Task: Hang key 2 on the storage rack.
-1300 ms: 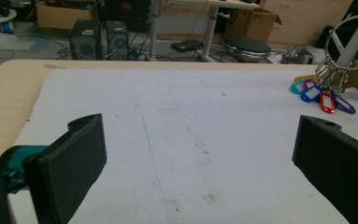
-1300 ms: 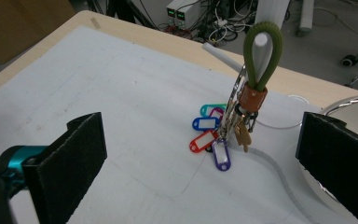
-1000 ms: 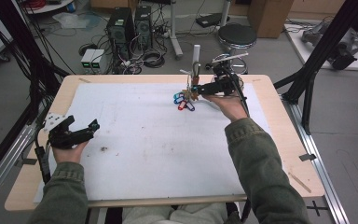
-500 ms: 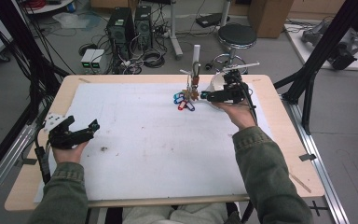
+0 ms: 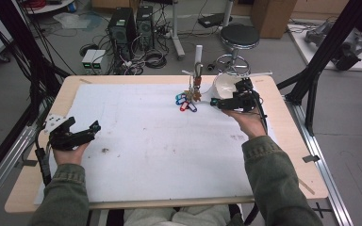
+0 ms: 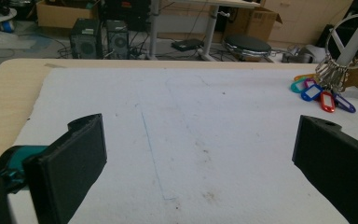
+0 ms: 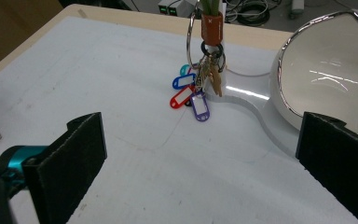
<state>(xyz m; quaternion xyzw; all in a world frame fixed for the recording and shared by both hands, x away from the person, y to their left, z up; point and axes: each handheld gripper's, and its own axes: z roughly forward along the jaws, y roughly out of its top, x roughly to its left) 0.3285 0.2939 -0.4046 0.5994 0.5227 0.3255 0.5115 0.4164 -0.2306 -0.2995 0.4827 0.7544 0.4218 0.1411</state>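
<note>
Plastic key tags on a post stand, and we're lined up to go for them.

We've got the right claw [image 5: 214,102] jaws wide apart and empty, hovering at the far side of the desk [image 5: 66,96], just beside the white bowl [image 7: 326,70] and near the bunch of keys [image 7: 200,88]. The bunch hangs from a big ring on an upright post, with blue, red and purple tags resting on the white mat [image 5: 146,141]. Our guess: this is the approach step, and next we need to slide left and close on the tags or ring without bumping the bowl. Our left claw [image 5: 94,127] sits open too, well apart near the desk's left edge, holding nothing. The orange sleeve on the post has a small mark, too blurry to read.
</note>
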